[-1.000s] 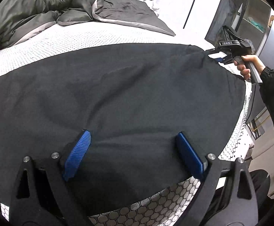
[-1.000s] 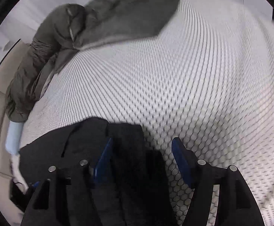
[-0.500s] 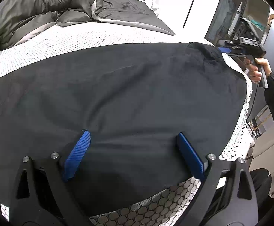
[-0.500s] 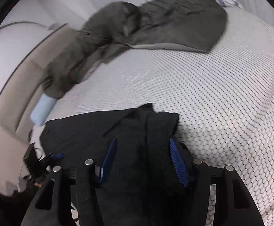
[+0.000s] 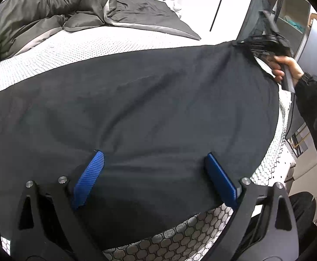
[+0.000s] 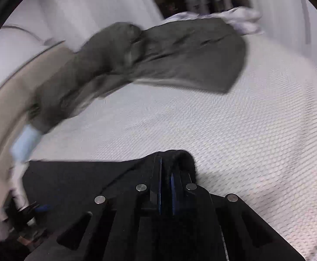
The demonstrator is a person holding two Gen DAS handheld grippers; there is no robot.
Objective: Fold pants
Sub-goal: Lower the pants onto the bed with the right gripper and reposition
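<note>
Black pants (image 5: pixel 158 108) lie spread wide over the white mattress (image 5: pixel 93 47). My left gripper (image 5: pixel 154 155) hovers open over their near edge, blue pads (image 5: pixel 91 174) far apart with only flat cloth below. At the far right corner, a hand (image 5: pixel 286 65) holds my right gripper (image 5: pixel 256 41), which lifts that corner. In the right wrist view, my right gripper (image 6: pixel 166 167) has its jaws closing tight on a bunched fold of the pants (image 6: pixel 82 180), and the cloth humps over the fingertips. The left gripper (image 6: pixel 34 208) shows small at the far left.
A grey duvet (image 5: pixel 49 10) is heaped at the back of the bed, blurred in the right wrist view as the duvet (image 6: pixel 158 61). A light blue object (image 6: pixel 25 143) lies by the beige headboard (image 6: pixel 6 100). A dark shelf unit (image 5: pixel 289 10) stands past the mattress's right edge.
My right gripper's jaws went from wide apart to shut on the pants corner, and it rose and rolled, pulling the corner up. The left gripper has not moved.
</note>
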